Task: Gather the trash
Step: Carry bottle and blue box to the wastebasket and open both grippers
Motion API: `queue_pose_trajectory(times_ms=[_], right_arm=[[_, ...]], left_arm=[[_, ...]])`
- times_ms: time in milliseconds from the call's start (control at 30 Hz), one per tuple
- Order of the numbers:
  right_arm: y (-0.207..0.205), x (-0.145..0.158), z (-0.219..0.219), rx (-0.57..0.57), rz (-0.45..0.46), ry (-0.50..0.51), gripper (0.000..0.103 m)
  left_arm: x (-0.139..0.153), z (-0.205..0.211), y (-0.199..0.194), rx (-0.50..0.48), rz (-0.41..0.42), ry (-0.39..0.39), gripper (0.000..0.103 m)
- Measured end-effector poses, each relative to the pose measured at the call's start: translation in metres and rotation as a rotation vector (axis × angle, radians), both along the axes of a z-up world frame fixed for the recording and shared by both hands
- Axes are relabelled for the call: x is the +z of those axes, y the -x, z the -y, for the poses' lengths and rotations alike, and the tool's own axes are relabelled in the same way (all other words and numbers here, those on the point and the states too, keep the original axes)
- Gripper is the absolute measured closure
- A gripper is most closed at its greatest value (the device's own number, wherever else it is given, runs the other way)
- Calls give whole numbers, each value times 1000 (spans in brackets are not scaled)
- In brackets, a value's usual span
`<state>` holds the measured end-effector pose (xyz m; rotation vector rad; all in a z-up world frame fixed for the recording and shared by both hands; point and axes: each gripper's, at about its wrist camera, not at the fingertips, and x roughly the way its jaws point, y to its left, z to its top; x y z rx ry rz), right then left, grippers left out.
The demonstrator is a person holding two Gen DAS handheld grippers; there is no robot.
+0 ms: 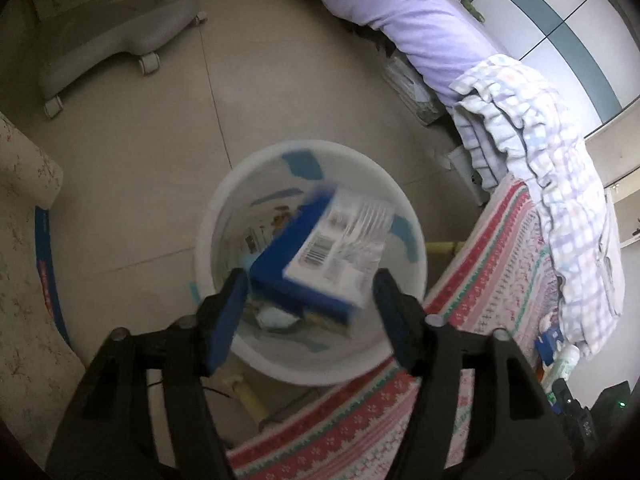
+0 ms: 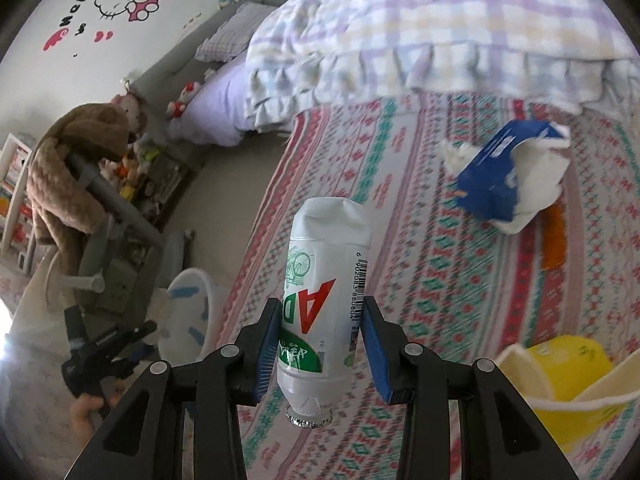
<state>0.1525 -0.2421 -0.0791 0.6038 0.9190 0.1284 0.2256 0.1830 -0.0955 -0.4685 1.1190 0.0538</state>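
Two grippers are seen: left gripper is pointed down over the white bin, jaws apart, blue box blurred between them; right gripper is clamped on an inverted white bottle above the patterned bedspread.

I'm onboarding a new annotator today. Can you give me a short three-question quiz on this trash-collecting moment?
1. True or false: the blue and white box is clamped between the left gripper fingers.
2. What does the right gripper hold? A) a yellow bag B) a white bottle C) a tissue pack
3. Fill in: the bottle's cap end points ____ the camera.

Key
1. False: the fingers are apart, and the blurred box sits over the white bin.
2. B: the white bottle, above the patterned blanket.
3. Toward.
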Motion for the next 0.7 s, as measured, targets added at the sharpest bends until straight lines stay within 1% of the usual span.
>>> queue_pose_trajectory(times_ms=[67, 133, 200, 300, 367, 467, 600, 700], right_arm=[[-2, -2, -9, 14, -2, -7, 62], [-4, -1, -21, 37, 2, -2, 62], [-7, -2, -32, 63, 4, -1, 62], [-13, -2, -56, 116, 9, -1, 62], [-18, 0, -75, 150, 21, -11, 62], [-32, 3, -108, 203, 40, -43, 62], [-55, 8, -161, 285, 48, -37, 62], [-77, 0, -198, 349, 8, -78, 62]], left_arm=[[5, -8, 4, 45, 21, -28, 32], [12, -18, 8, 86, 49, -26, 32], [15, -27, 9, 109, 56, 4, 32], [17, -48, 18, 181, 52, 83, 32], [23, -55, 22, 205, 64, 115, 32], [36, -67, 31, 243, 101, 128, 32], [44, -81, 42, 274, 126, 157, 32], [43, -87, 43, 286, 128, 170, 32]])
